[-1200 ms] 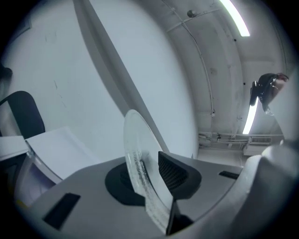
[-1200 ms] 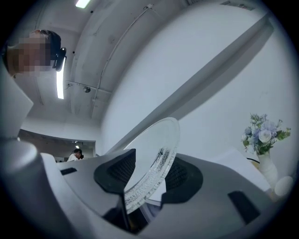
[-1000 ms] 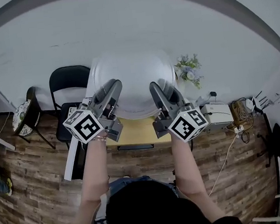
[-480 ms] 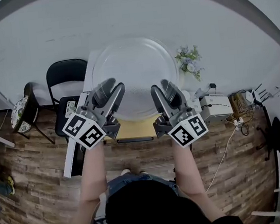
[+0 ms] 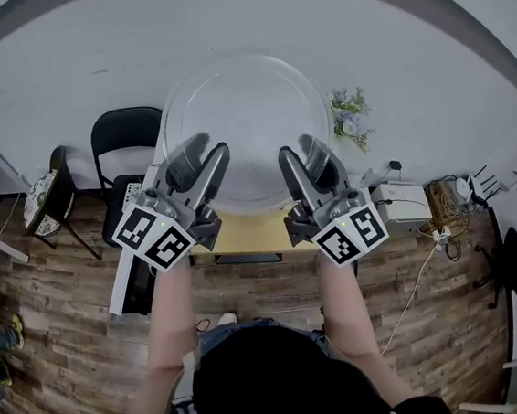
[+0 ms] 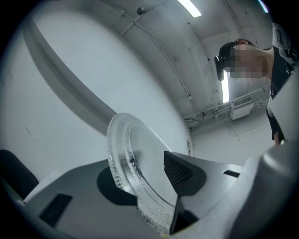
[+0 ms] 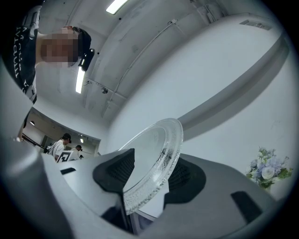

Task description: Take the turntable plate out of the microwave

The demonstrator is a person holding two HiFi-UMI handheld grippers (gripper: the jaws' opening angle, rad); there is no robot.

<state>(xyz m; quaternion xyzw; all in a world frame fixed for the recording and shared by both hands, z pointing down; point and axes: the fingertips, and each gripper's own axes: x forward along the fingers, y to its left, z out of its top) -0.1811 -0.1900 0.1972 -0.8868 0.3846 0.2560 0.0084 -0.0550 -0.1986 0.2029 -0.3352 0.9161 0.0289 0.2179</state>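
Note:
The clear glass turntable plate (image 5: 239,112) is held up in the air in front of the white wall, one gripper on each side of its near rim. My left gripper (image 5: 203,157) has the rim between its jaws; in the left gripper view the plate (image 6: 140,154) lies against the dark pads (image 6: 177,170). These jaws have just been opening, with the plate still between them. My right gripper (image 5: 305,155) is shut on the other side, and in the right gripper view the plate's thick rim (image 7: 161,154) sits between its pads (image 7: 119,170).
Below the hands are a yellowish tabletop (image 5: 243,235) and a wood-pattern floor. A black chair (image 5: 123,138) stands at the left, with a small round table (image 5: 42,201) beyond it. Flowers (image 5: 350,118) and a white box with cables (image 5: 400,203) are on the right.
Both grippers and the plate have moved up the picture together. The plate now shows more of its face and looks larger. The left gripper's marker cube has rolled.

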